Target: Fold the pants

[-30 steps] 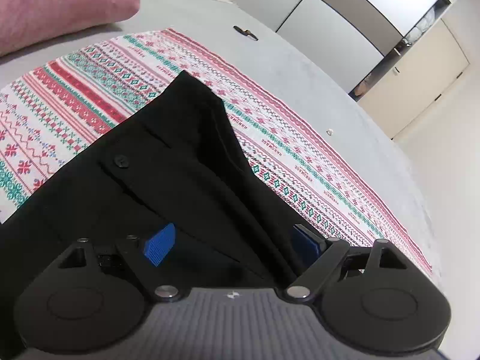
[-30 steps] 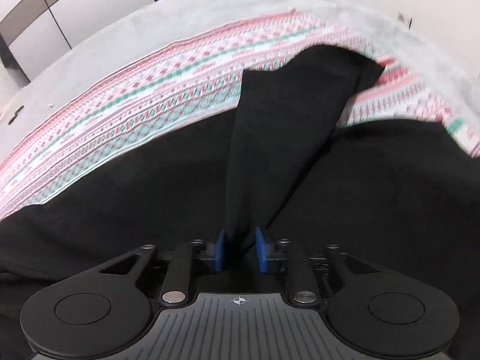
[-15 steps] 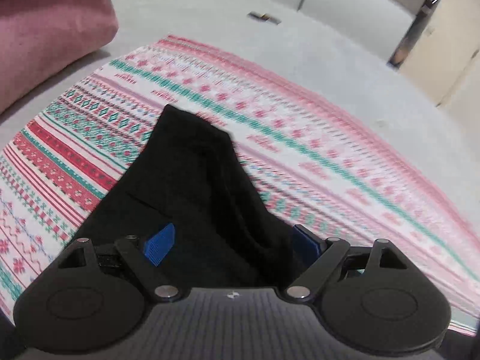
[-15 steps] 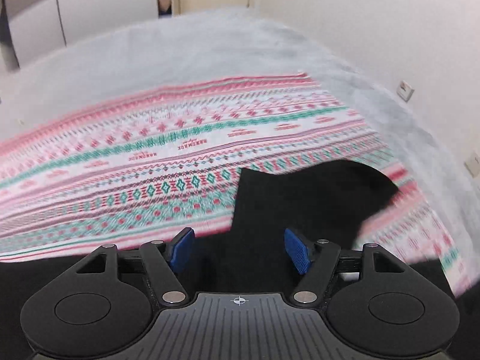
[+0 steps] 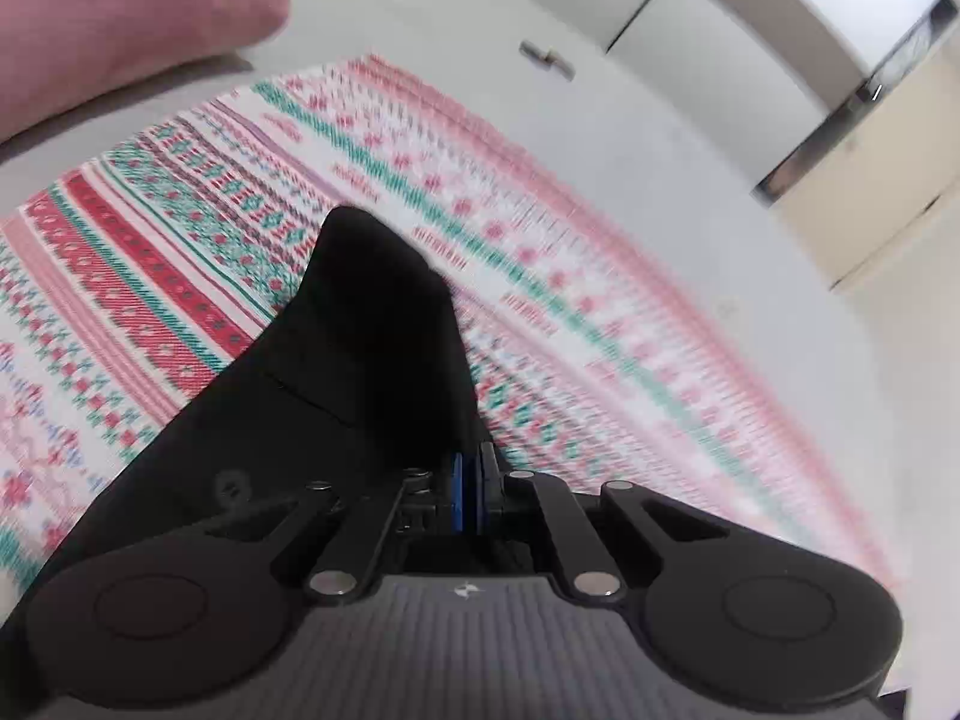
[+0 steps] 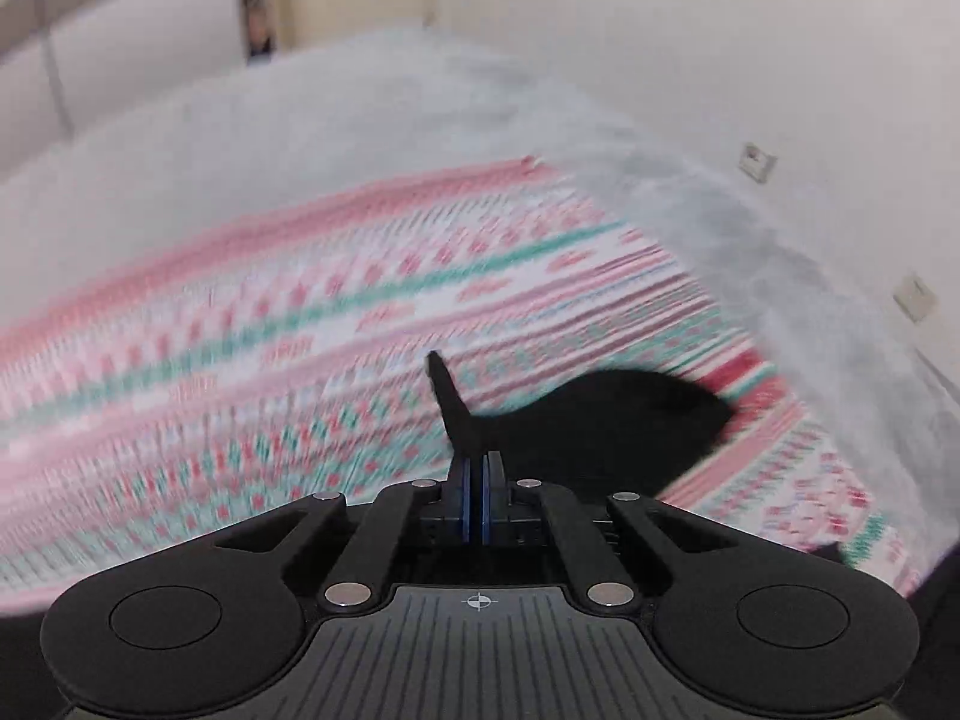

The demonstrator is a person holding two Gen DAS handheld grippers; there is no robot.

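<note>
The black pants (image 5: 360, 360) lie on a red, green and white patterned blanket (image 5: 600, 330). My left gripper (image 5: 467, 495) is closing, and its blue pads press a fold of the black cloth that rises from between them. A button shows on the cloth at lower left. In the right wrist view, the pants (image 6: 600, 420) spread to the right. My right gripper (image 6: 476, 498) is closing on a thin edge of the pants that sticks up from between its pads. Both views are blurred by motion.
The patterned blanket (image 6: 240, 330) covers a grey bed (image 5: 600, 150). A pink pillow (image 5: 120, 18) sits at the far left. A small dark object (image 5: 546, 57) lies on the grey sheet. Wardrobe doors (image 5: 780, 0) stand behind. A wall with sockets (image 6: 756, 161) borders the right.
Both grippers went from wide open half a second ago to pinched on the black cloth. The right one had released an earlier grip first. Less of the pants fills each view.
</note>
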